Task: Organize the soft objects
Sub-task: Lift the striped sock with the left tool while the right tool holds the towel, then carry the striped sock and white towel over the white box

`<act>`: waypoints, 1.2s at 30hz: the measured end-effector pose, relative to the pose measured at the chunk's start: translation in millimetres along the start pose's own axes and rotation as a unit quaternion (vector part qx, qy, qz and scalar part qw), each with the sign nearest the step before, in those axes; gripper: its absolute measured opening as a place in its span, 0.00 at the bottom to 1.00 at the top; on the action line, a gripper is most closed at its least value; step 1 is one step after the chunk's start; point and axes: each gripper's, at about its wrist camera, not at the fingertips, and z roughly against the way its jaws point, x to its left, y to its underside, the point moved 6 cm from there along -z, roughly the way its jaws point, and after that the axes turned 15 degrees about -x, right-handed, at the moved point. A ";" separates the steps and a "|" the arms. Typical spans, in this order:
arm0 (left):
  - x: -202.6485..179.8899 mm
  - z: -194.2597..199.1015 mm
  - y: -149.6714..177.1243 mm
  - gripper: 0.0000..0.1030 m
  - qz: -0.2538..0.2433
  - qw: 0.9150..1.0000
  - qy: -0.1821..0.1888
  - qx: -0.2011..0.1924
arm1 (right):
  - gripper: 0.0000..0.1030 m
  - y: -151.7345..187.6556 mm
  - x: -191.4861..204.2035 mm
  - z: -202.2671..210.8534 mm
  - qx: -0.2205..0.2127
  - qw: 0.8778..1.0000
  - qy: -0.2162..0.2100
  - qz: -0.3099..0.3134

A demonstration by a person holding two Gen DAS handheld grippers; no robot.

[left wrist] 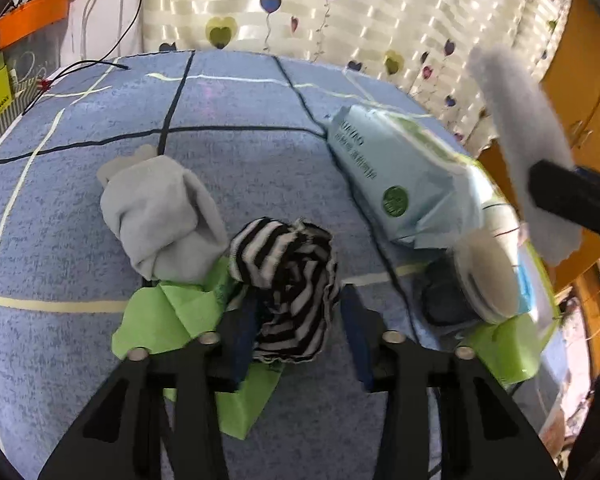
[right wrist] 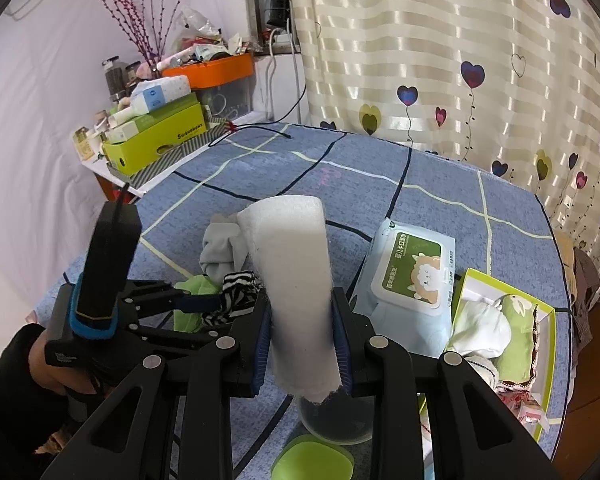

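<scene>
Two claws, two soft bundles.
Your right claw is gripping the white foam sheet; your left claw is standing released around the striped cloth.

Bright even light; fisheye edges (dark corners).

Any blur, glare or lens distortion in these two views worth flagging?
Left wrist view: heavy fisheye bowing of the bedspread lines, dark corner vignette, the white cloth at right smeared by motion, striped sock fairly sharp. Right wrist view: same curvature, curtain shiny with window light, white cloth in the right claw crisp.
</scene>
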 end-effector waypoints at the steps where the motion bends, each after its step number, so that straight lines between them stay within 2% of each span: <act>1: 2.1 -1.2 0.5 0.27 -0.001 1.000 -0.009 0.002 | 0.26 0.1 0.0 0.0 0.000 1.000 0.000 0.000; 2: 4.0 -1.7 1.1 0.22 -0.002 1.000 -0.014 0.004 | 0.26 0.5 0.4 0.2 0.000 1.000 0.000 0.001; 8: 3.5 0.5 2.7 0.10 -0.021 0.999 -0.026 0.001 | 0.26 0.5 0.8 0.7 0.000 1.000 -0.001 0.001; 13: 0.6 13.6 -4.3 0.09 -0.023 0.999 -0.023 -0.020 | 0.26 -0.8 2.3 2.9 -0.003 1.000 0.002 0.001; 22: -7.7 61.2 -26.6 0.09 -0.008 0.997 0.000 -0.080 | 0.26 -5.9 9.4 16.3 -0.015 1.000 0.002 -0.001; 30: -3.5 95.0 -39.5 0.09 0.025 0.992 -0.007 -0.122 | 0.26 -1.8 15.1 35.4 -0.029 0.999 0.001 -0.014; 36: -19.0 117.5 -42.3 0.09 0.021 0.989 0.000 -0.144 | 0.26 5.0 8.8 54.7 -0.035 0.999 0.013 -0.024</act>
